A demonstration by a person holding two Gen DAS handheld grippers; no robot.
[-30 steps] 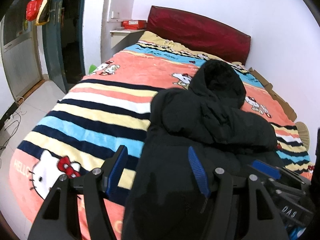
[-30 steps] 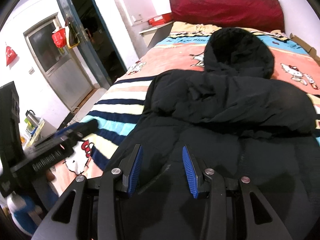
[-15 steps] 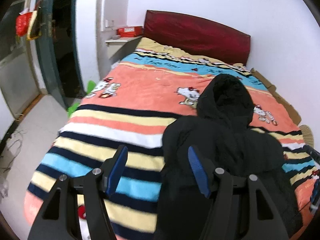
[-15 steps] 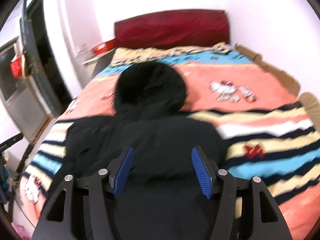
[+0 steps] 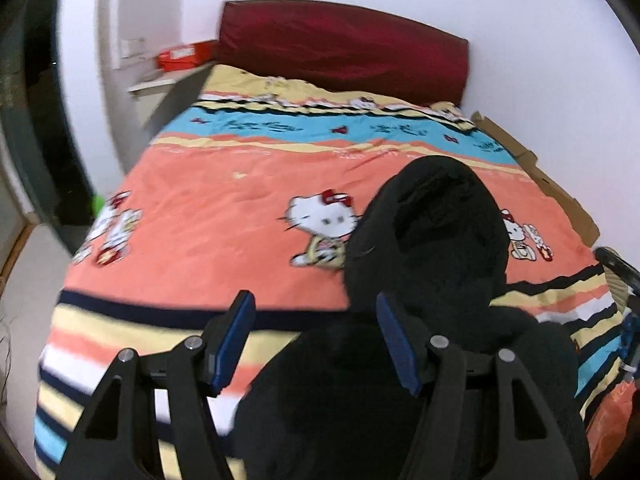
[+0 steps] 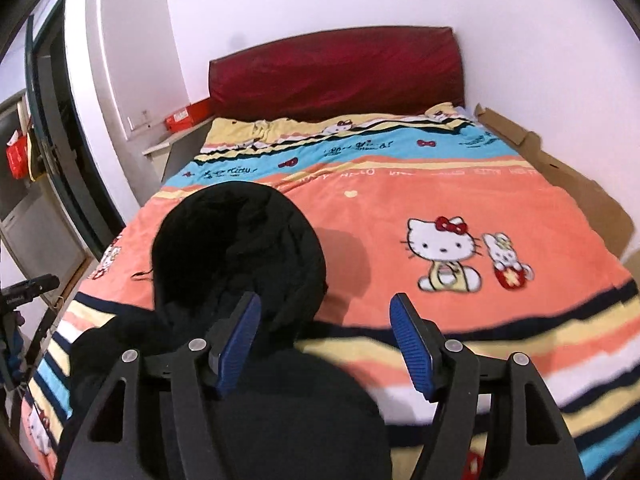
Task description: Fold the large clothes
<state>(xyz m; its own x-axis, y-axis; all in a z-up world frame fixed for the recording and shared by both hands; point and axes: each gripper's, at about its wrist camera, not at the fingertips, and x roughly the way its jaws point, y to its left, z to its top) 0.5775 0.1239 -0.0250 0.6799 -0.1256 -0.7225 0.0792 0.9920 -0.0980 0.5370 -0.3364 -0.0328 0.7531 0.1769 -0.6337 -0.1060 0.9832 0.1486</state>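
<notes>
Both wrist views angled down along bed (image 5: 224,216) toward headboard (image 6: 336,68); shared: black jacket (image 5: 432,240) hood.

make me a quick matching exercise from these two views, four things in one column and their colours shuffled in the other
Things:
1. hooded jacket
2. headboard
3. gripper pads
4. box on the bedside shelf

Colours:
A. blue
B. bright red
C. black
D. dark red

Pairs: 1-C, 2-D, 3-A, 4-B
</notes>
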